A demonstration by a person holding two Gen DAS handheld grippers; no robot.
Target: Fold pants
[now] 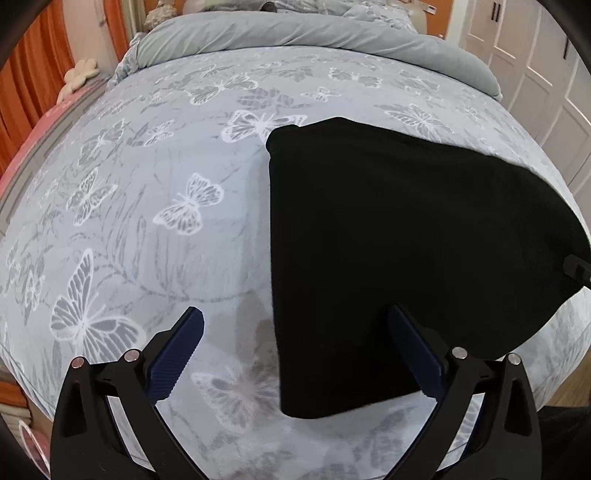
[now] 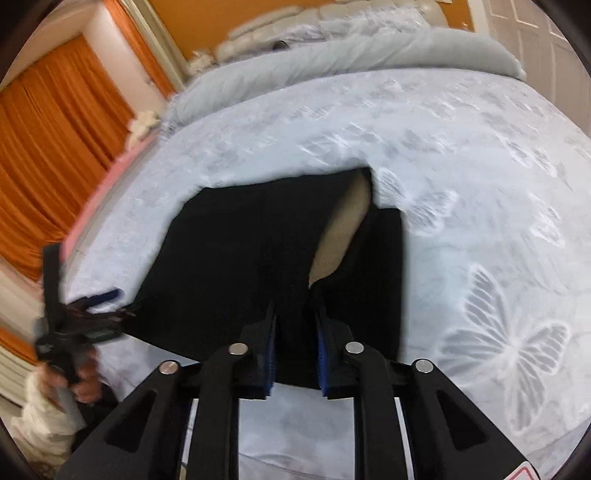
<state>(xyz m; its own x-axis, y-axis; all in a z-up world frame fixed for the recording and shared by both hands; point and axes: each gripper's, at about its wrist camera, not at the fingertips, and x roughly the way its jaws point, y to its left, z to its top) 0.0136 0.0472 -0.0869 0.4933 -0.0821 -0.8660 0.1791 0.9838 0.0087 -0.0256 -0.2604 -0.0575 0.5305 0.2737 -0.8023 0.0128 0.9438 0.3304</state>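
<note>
Black pants [image 1: 406,240]: folded into a broad dark slab, lying flat on the bed toward its near edge; a beige lining [image 2: 341,236] shows through a gap in the top layer in the right wrist view.
Bedspread [image 1: 147,221]: pale grey-blue with white and grey butterflies, spread smooth under the pants.
Left gripper [image 1: 295,325]: jaws stand wide apart, clamped on nothing, hanging just above the bed.
Pants against left jaws: the garment's left edge runs down between the two fingers; one blue pad [image 1: 177,354] is over bare bedspread, the other is over the black cloth. Neither pad presses on the fabric.
Right gripper [image 2: 295,314]: jaws stand close together with a narrow gap between the blue pads.
Pants against right jaws: a band of black cloth fills the gap and the tips sit at the garment's near part, just below the beige opening. Whether the pads pinch the cloth or only lie over it I cannot tell; the view is blurred.
Left gripper seen from the right: at the far left of that view, blurred, held by a hand [image 2: 79,380], with its fingers at the pants' left corner.
Duvet [image 1: 295,33]: plain grey, bunched across the far end of the bed.
Curtains [image 2: 55,147]: orange, beside the bed.
</note>
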